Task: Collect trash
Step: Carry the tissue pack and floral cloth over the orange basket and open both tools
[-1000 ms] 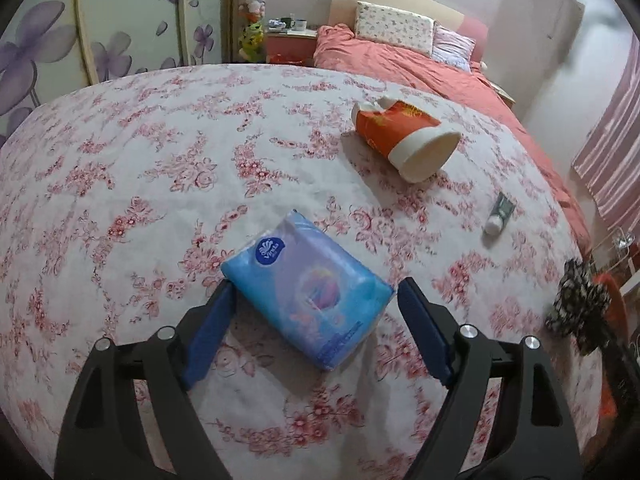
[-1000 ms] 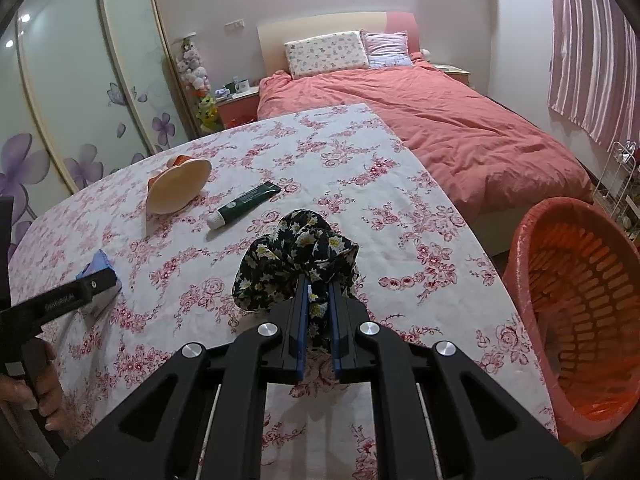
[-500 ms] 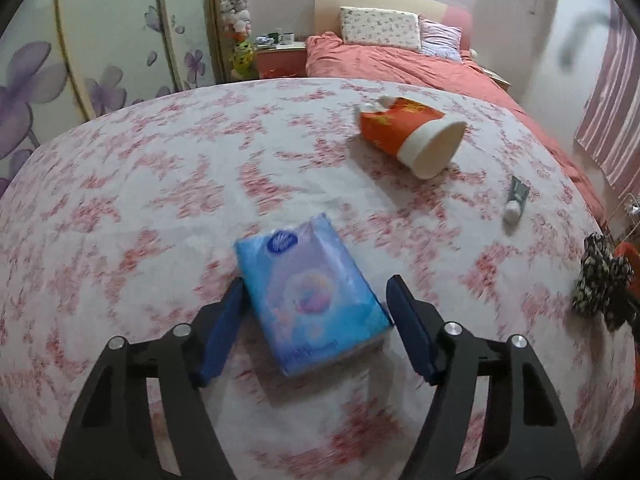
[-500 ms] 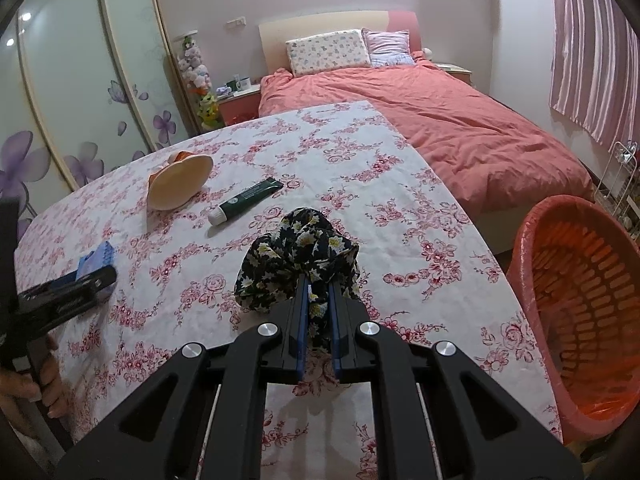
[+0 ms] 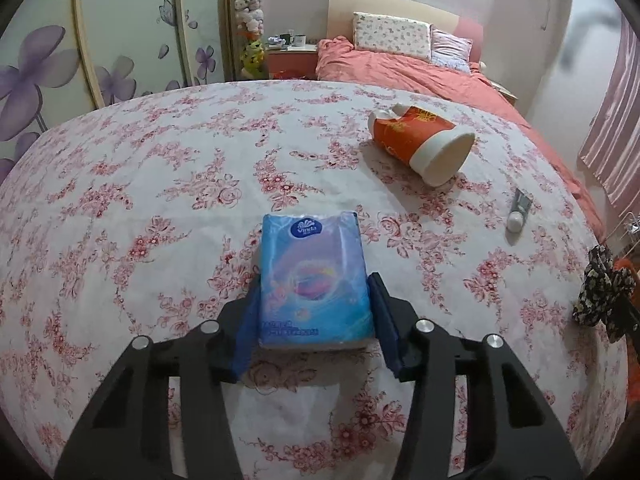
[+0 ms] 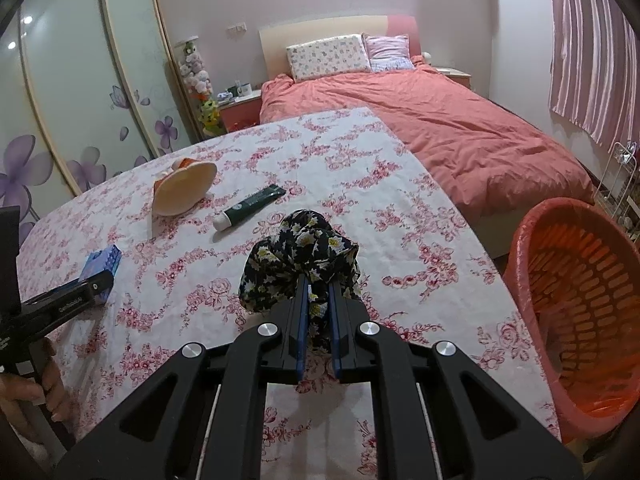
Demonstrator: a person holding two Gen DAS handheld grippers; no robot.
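Your left gripper has closed in over the last second: the blue fingers that stood wide of the blue tissue pack now sit tight against both long sides, and the pack has turned square between them. It lies a little in from the near edge of the tabletop. That means the grasp is about made, and lifting looks like your next move. Whether the pads are really pressing or only touching is hard to judge from the left wrist view, so treat the hold as probable.

Your right gripper is pinched together on the black flowered cloth, which bunches over the right edge of the tabletop, near the red basket beside the table.

The basket's far side is cut off by the frame, and its bottom is too dim to read. The orange cup and green tube lie untouched towards the far right corner.
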